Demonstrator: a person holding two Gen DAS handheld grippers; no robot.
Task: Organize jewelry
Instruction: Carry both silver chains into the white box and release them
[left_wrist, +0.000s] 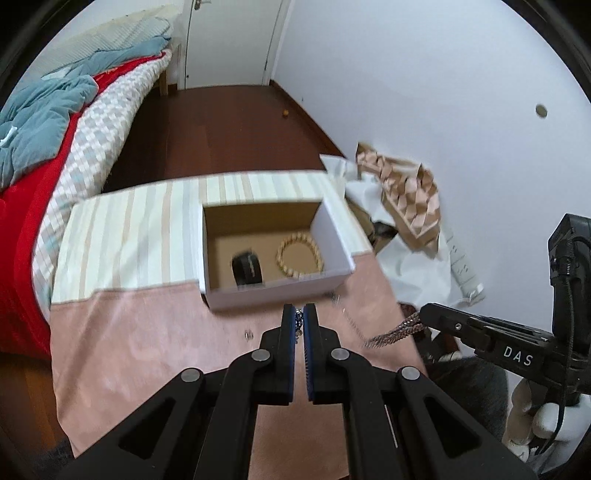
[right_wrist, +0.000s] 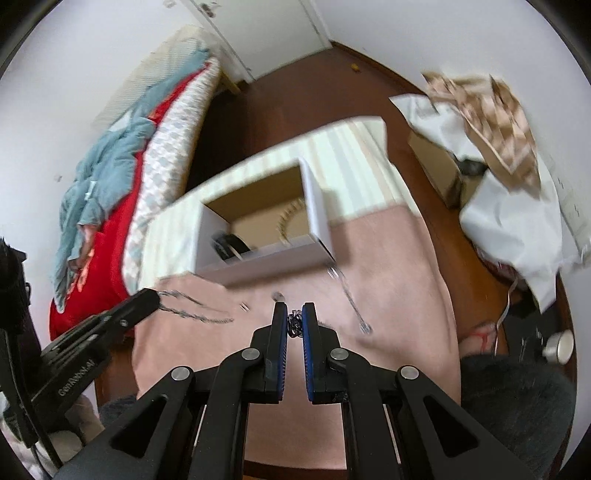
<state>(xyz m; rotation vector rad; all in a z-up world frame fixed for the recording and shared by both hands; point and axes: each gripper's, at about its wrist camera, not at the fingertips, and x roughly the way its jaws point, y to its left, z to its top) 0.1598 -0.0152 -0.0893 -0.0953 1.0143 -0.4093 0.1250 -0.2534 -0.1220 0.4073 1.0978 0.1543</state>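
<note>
A white box (left_wrist: 273, 293) with a brown inside stands on the pink cloth (left_wrist: 147, 339). It holds a beaded bracelet (left_wrist: 300, 254) and a black band (left_wrist: 247, 268). My left gripper (left_wrist: 299, 314) hovers above the cloth just in front of the box, shut on a silver chain (left_wrist: 298, 322). The right gripper (left_wrist: 424, 314) is off to its right, shut on a braided chain (left_wrist: 391, 332) that dangles. In the right wrist view my right gripper (right_wrist: 294, 314) pinches that chain (right_wrist: 294, 325), and the left gripper (right_wrist: 147, 299) trails its chain (right_wrist: 192, 308). Whether the two chains join I cannot tell.
A thin necklace (right_wrist: 349, 297) and a small stud (right_wrist: 243, 305) lie on the cloth near the box. A striped cloth (left_wrist: 129, 236) covers the table's far side. A bed (left_wrist: 55, 155) is to the left. Cardboard and white sheeting (left_wrist: 406, 206) are piled on the right.
</note>
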